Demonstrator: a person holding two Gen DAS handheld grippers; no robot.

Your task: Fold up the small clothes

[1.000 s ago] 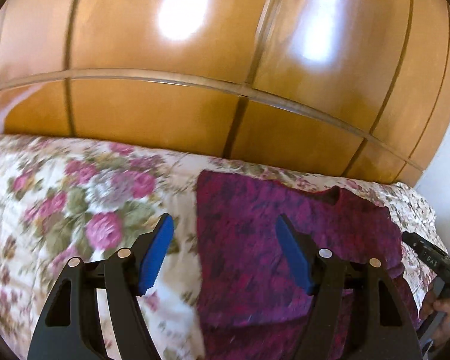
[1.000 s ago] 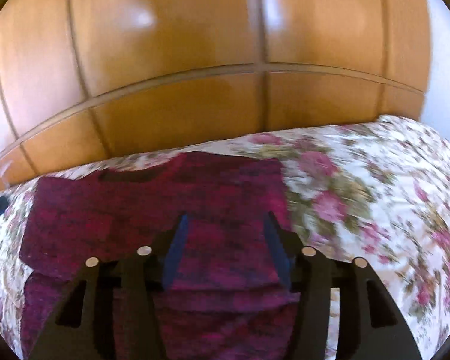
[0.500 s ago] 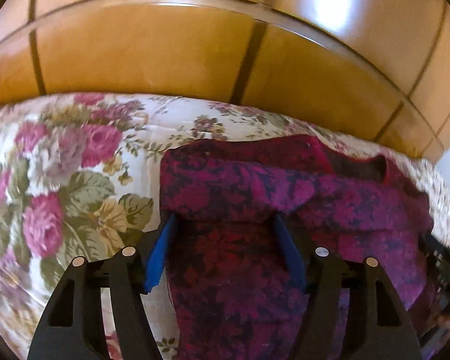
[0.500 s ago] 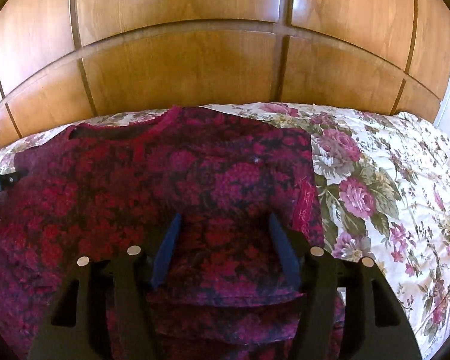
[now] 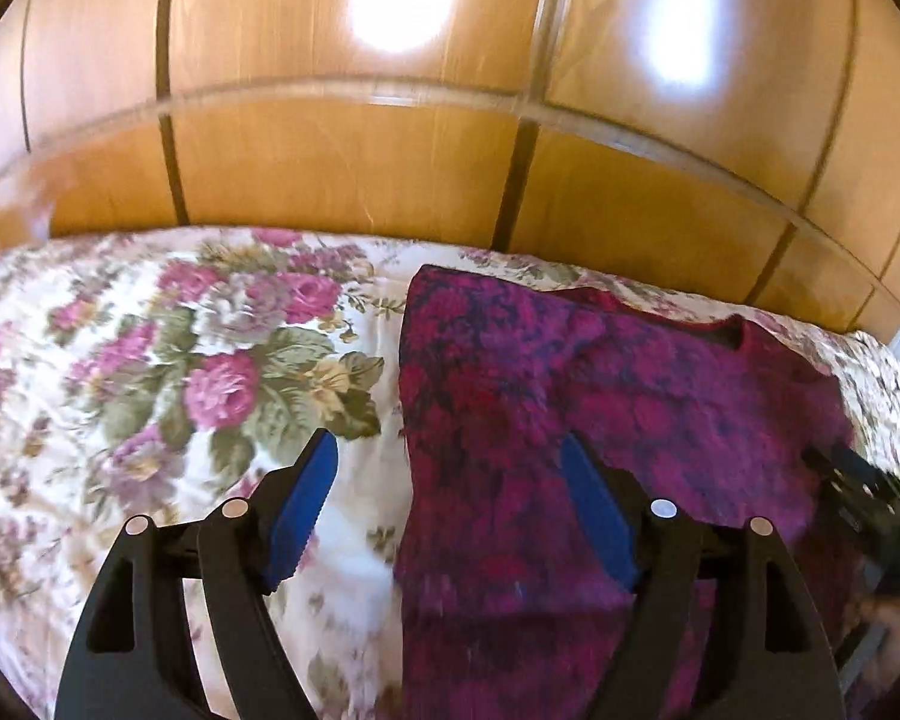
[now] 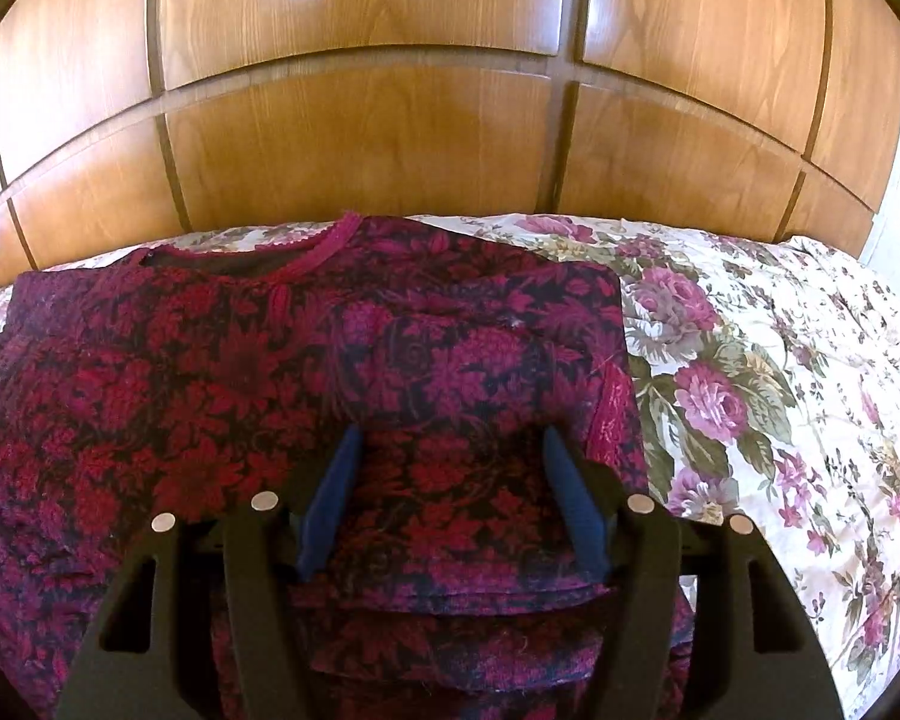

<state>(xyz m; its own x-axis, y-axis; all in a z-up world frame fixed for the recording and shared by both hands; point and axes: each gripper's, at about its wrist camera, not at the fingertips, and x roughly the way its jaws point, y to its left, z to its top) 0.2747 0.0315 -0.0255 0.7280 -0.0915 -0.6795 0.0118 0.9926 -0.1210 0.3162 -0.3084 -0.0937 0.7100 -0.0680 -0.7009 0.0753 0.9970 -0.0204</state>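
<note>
On the floral bedspread point(image 6: 750, 372), near the wooden headboard point(image 6: 360, 138), the magenta top point(image 6: 270, 360) lies flat with one side folded in; left gripper point(image 5: 450, 480) and right gripper point(image 6: 450, 474) hover released, jaws just widening, holding nothing, likely readying another fold

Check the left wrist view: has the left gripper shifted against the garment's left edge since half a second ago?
Yes. The left gripper, jaws just opening with nothing gripped, has pulled back leftward: it now straddles the garment's left edge over the floral bedspread.
</note>
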